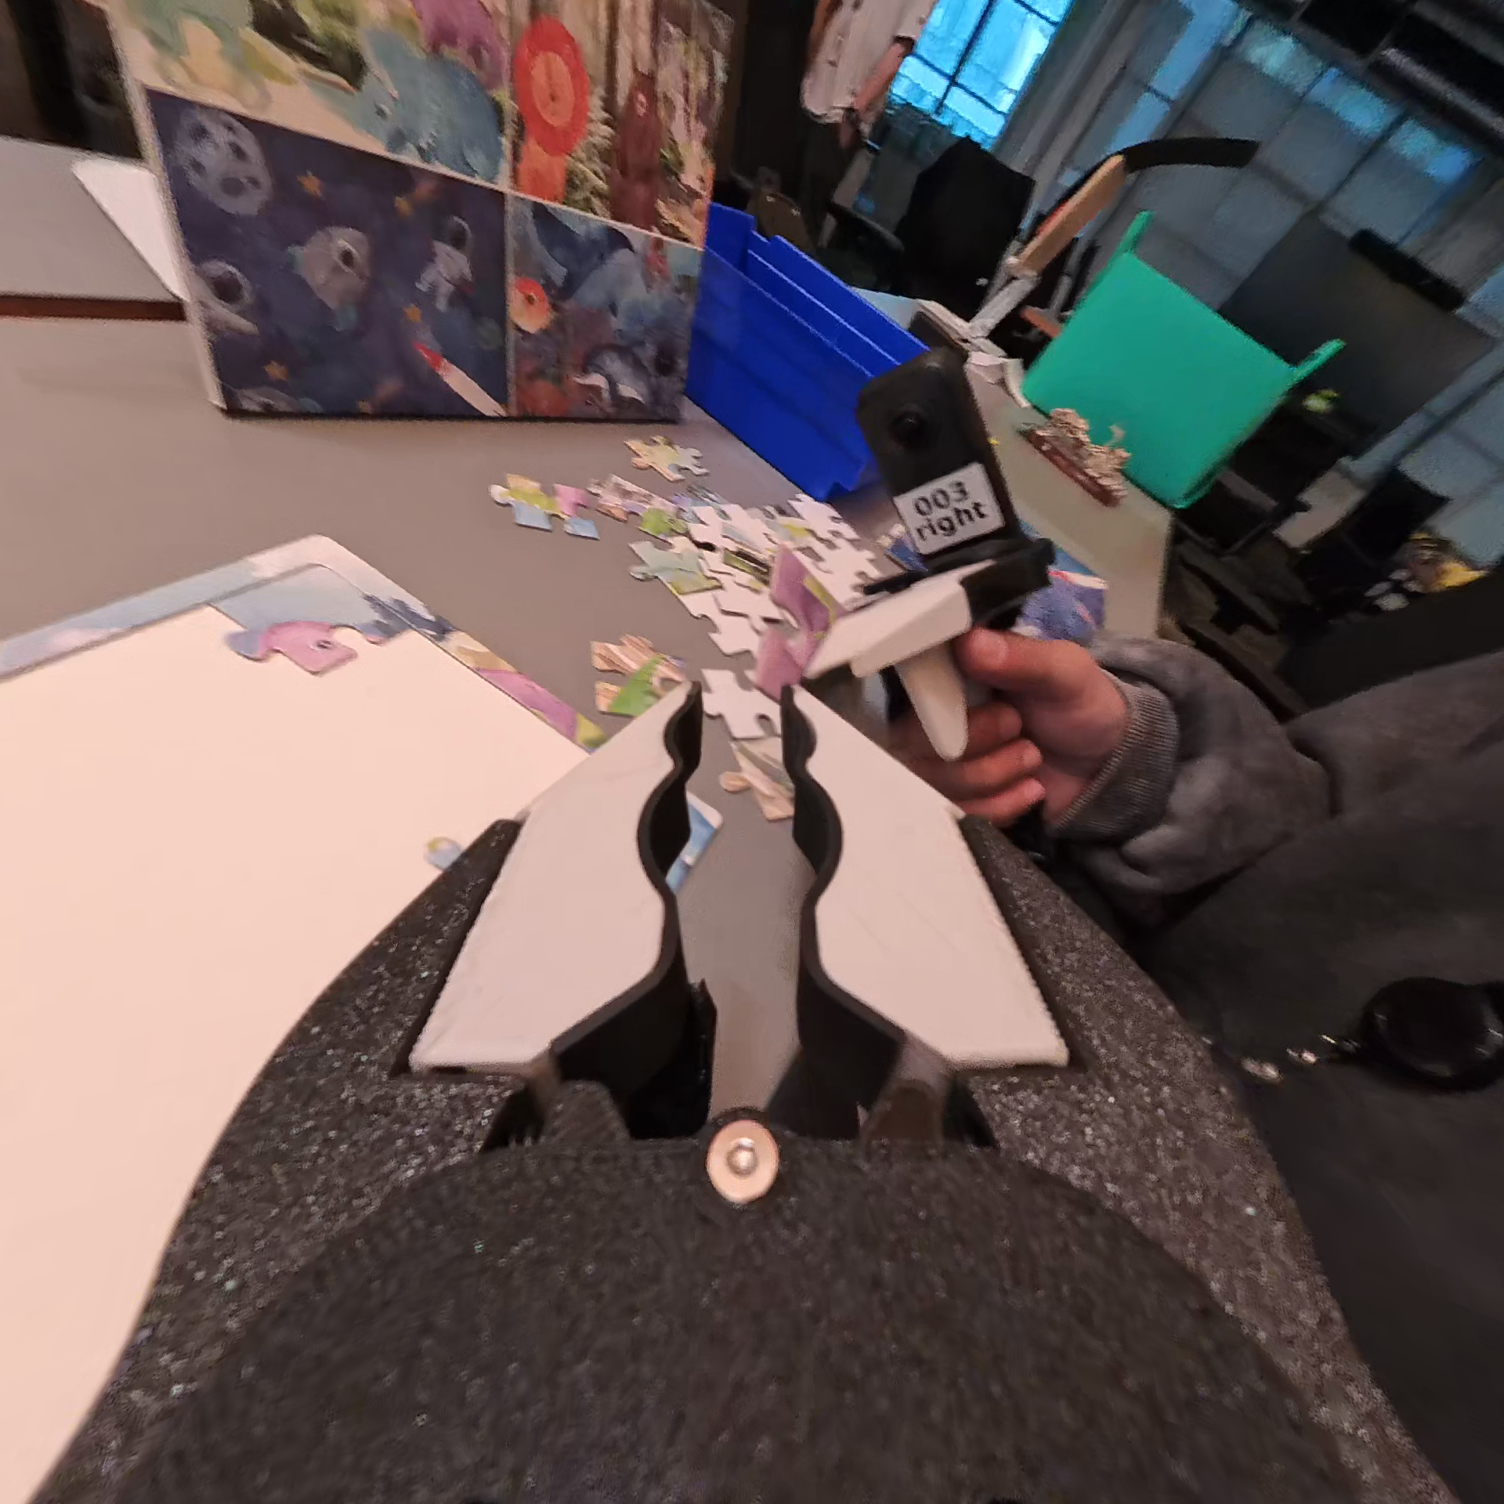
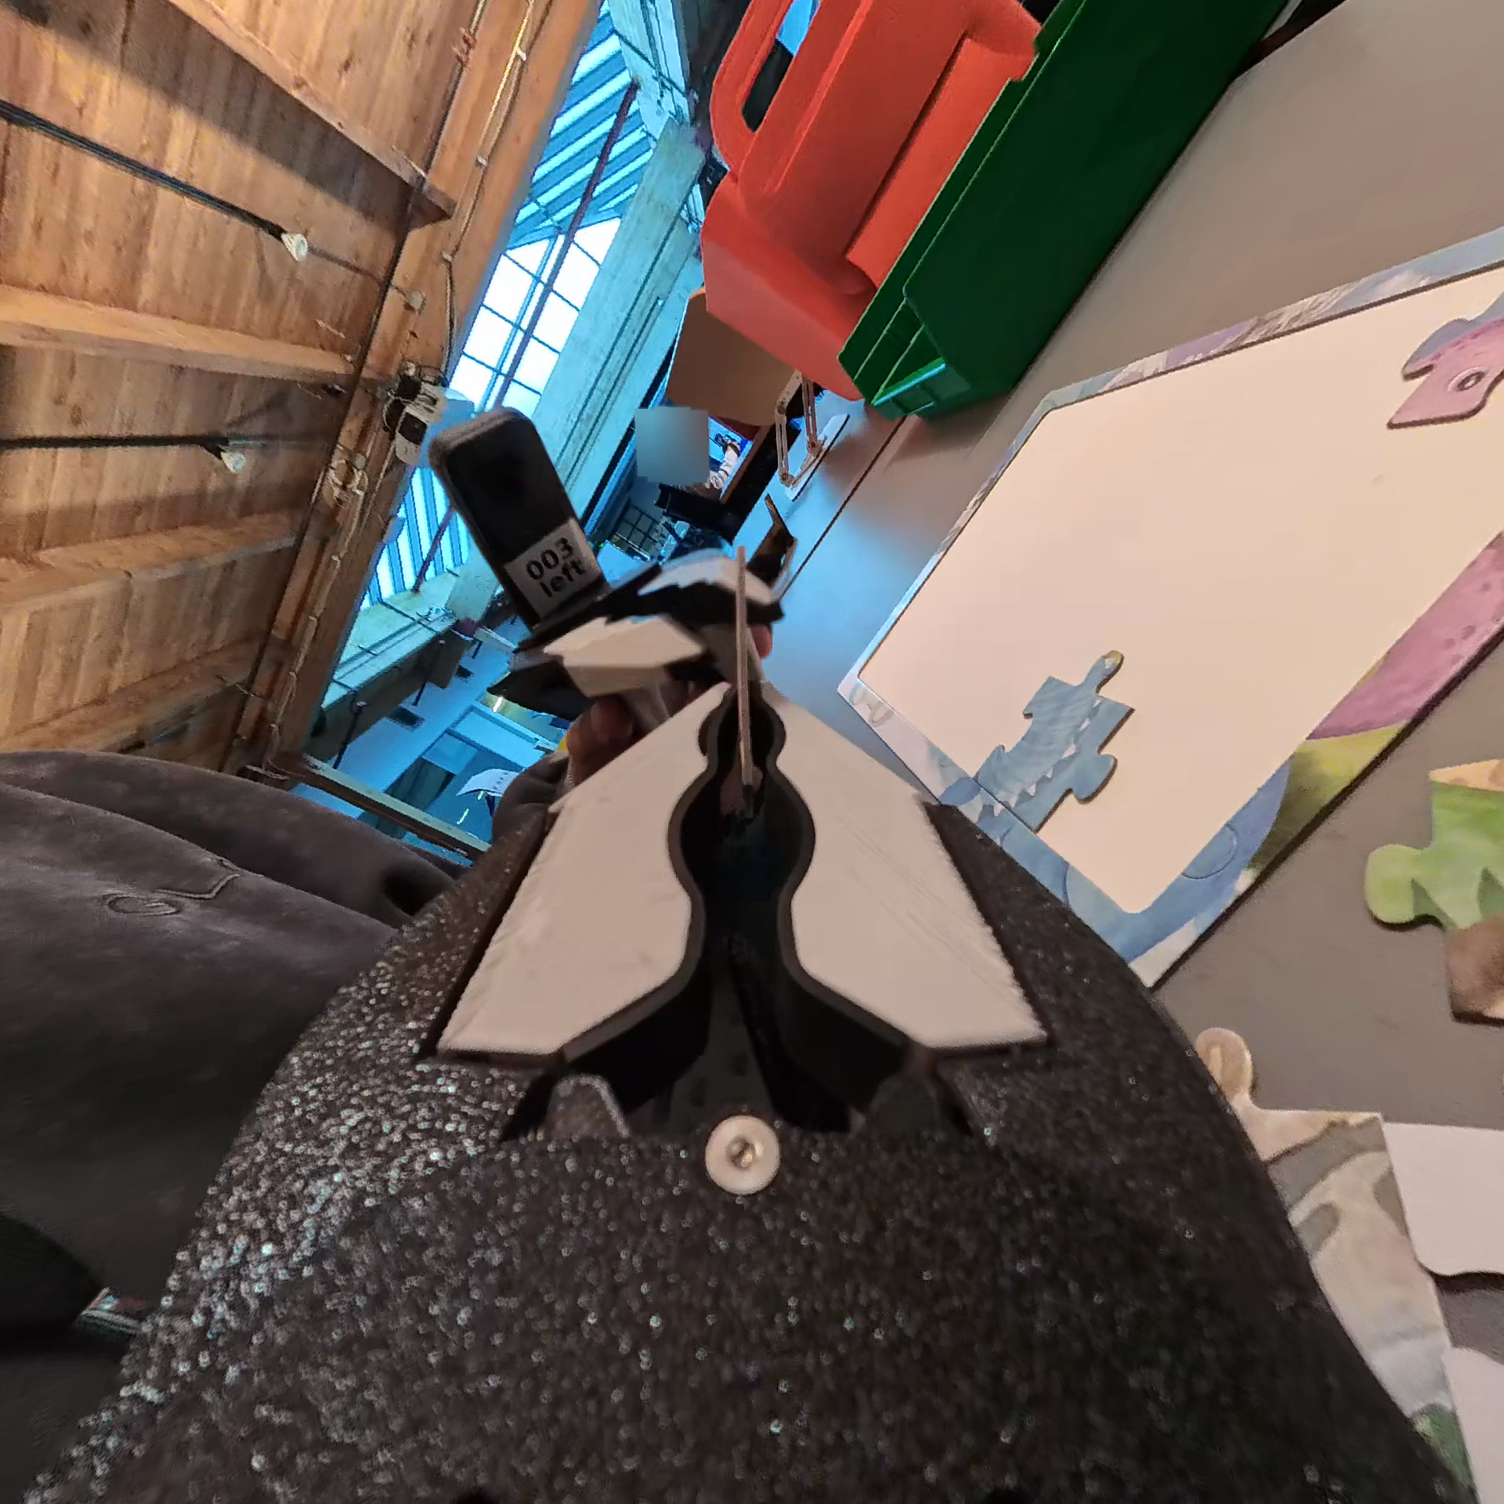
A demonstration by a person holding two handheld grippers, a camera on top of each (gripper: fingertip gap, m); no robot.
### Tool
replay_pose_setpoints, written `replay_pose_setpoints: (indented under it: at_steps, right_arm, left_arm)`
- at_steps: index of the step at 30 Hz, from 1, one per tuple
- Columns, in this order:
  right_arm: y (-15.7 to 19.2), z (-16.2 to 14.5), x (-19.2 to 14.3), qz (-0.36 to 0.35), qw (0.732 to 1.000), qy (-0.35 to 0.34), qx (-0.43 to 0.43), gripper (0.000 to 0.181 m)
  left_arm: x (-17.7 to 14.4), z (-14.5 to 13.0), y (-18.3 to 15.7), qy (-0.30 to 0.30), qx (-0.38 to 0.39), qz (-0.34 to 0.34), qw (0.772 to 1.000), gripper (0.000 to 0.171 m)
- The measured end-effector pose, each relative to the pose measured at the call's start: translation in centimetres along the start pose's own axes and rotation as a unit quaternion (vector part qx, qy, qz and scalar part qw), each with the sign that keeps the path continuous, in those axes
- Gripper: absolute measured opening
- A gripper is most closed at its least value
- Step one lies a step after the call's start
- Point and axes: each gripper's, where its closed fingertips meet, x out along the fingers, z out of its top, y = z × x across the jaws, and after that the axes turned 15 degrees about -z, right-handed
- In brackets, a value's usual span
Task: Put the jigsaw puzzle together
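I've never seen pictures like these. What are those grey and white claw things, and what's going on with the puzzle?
They are hand-held grabbers, one in each of a person's hands, each with a camera looking along its two fingers. One picture comes from the left gripper, open and empty. The other comes from the right gripper, pinching a puzzle piece seen edge-on. On the grey table lies the puzzle tray, mostly bare, with a pink piece and a blue piece already in. Loose pieces wait beside it, near the picture box.

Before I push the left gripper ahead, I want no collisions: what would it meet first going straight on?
Probably the white face-down puzzle piece just beyond the open left gripper, then the loose pile; depth is unclear.
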Motion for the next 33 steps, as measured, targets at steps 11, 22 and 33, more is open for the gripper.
replay_pose_setpoints:
  at_steps: [11,22,33]
  right_arm:
    - [1.0,-0.5,0.2,0.023,1.0,0.01,-0.008,0.003]
    - [-4.6,2.0,-3.2,-0.151,0.983,-0.046,-0.091,0.013]
    - [-4.6,2.6,-4.0,-0.185,0.97,-0.069,-0.144,0.013]
  left_arm:
    - [1.2,-1.6,-1.9,0.021,-0.044,-0.078,0.996,0.004]
    - [-0.9,-3.3,1.9,0.108,-0.164,-0.039,0.98,0.001]
    - [0.1,-3.1,5.1,0.222,-0.152,0.021,0.963,0.002]
